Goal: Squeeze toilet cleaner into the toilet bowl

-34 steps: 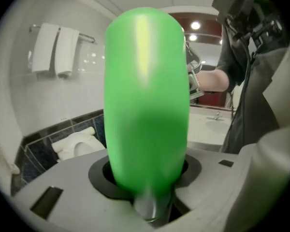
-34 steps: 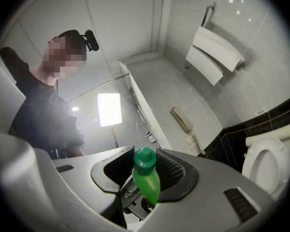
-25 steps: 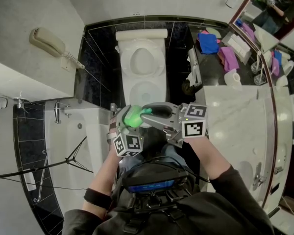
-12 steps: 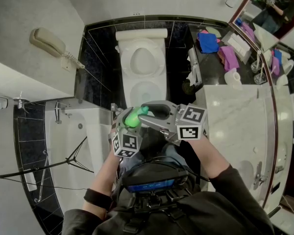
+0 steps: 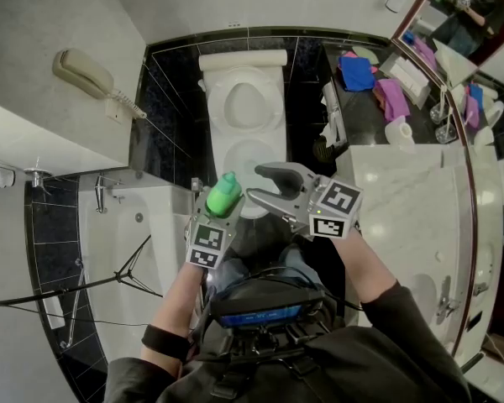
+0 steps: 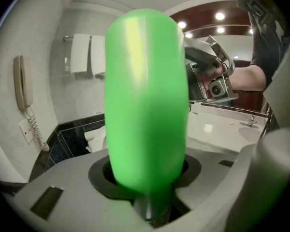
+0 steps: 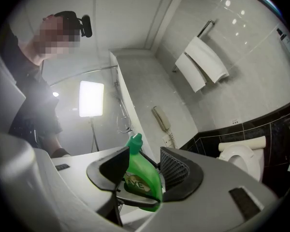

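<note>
A green toilet cleaner bottle (image 5: 223, 196) stands upright over my lap, cap up, with my left gripper (image 5: 220, 210) shut on its body. In the left gripper view the bottle (image 6: 146, 95) fills the middle between the jaws of the left gripper (image 6: 147, 180). My right gripper (image 5: 257, 183) hangs just right of the bottle. Its jaws have just been opening and now stand apart, with nothing pressed between the pads. From the right gripper (image 7: 145, 170) the bottle (image 7: 142, 178) shows just beyond the open jaws. The white toilet (image 5: 244, 112) lies ahead with its lid up.
A wall phone (image 5: 84, 72) hangs at the left above the bathtub (image 5: 126, 250). A marble counter (image 5: 403, 208) with a basin runs along the right. Coloured cloths (image 5: 357, 72) and paper rolls (image 5: 399, 133) lie beside the toilet. Folded towels (image 7: 203, 62) hang on a rail.
The right gripper's jaws came off the bottle's top, spread, and drew back to the right. The left gripper rolled, so the bottle went from lying sideways to standing upright.
</note>
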